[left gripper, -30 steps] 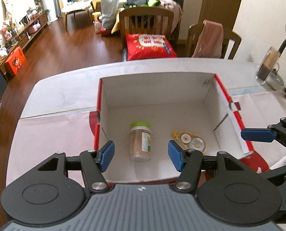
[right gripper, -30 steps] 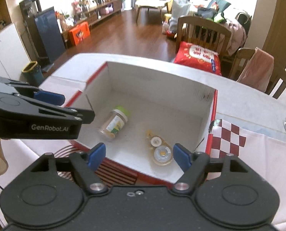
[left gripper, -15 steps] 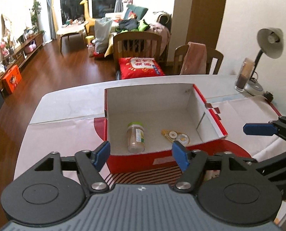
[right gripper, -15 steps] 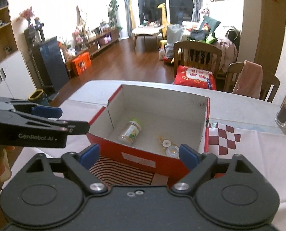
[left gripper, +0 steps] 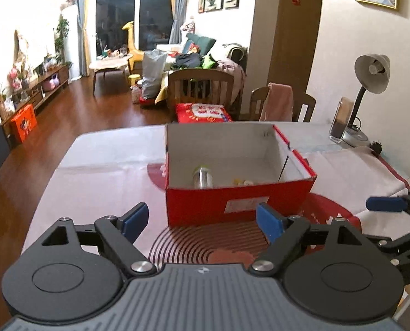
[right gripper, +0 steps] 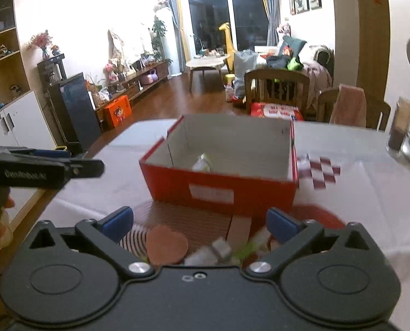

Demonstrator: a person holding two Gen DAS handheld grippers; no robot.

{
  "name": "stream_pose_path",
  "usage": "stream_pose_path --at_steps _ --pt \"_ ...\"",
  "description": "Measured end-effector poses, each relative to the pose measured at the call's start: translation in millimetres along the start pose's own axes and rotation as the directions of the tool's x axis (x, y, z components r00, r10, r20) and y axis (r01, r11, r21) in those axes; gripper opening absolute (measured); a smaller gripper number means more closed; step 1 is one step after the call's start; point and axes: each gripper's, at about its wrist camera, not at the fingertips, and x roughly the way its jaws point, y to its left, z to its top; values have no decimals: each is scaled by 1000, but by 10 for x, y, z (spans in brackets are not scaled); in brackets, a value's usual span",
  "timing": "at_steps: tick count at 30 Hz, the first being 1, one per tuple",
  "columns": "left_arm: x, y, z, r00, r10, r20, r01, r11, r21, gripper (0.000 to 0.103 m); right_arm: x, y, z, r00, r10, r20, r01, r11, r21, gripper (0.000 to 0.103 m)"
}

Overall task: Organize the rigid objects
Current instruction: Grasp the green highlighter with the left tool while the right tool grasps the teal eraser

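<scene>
Two things sit in the red box (left gripper: 240, 204) so far, the jar (left gripper: 202, 177) and something yellowish beside it. My left gripper (left gripper: 202, 222) and right gripper (right gripper: 201, 222) have just been opening, both empty. Blurry leftovers (right gripper: 218, 251) near me, maybe more to sort.

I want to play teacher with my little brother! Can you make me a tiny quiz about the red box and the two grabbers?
1. True or false: the red box has a lid on it.
2. Which thing lies inside the box? A) a small jar B) a banana C) a shoe
3. Fill in: the left gripper and the right gripper are both ____ with nothing between the fingers.

Key:
1. False; the top is open.
2. A, the small jar, lying on its side.
3. Open; their jaws have just been opening wider.
</scene>
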Motion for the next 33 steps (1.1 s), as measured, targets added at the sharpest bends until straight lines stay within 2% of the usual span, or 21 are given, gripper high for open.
stream_pose_path --at_steps 7,17,26,33 --pt "110 207 -421 996 17 -90 -22 998 -55 86 78 -48 -419 996 -75 -57 77 997 31 103" --pt "529 263 -993 977 29 -210 -28 1000 9 86 313 -115 -941 975 -126 -184 131 991 17 101" --pt "820 261 -1252 959 30 -281 -30 1000 3 86 458 -179 -1132 961 -109 -253 121 992 33 83" --pt "921 201 -1308 957 53 -286 -44 998 37 86 517 -170 -1186 953 -93 -288 105 994 25 74"
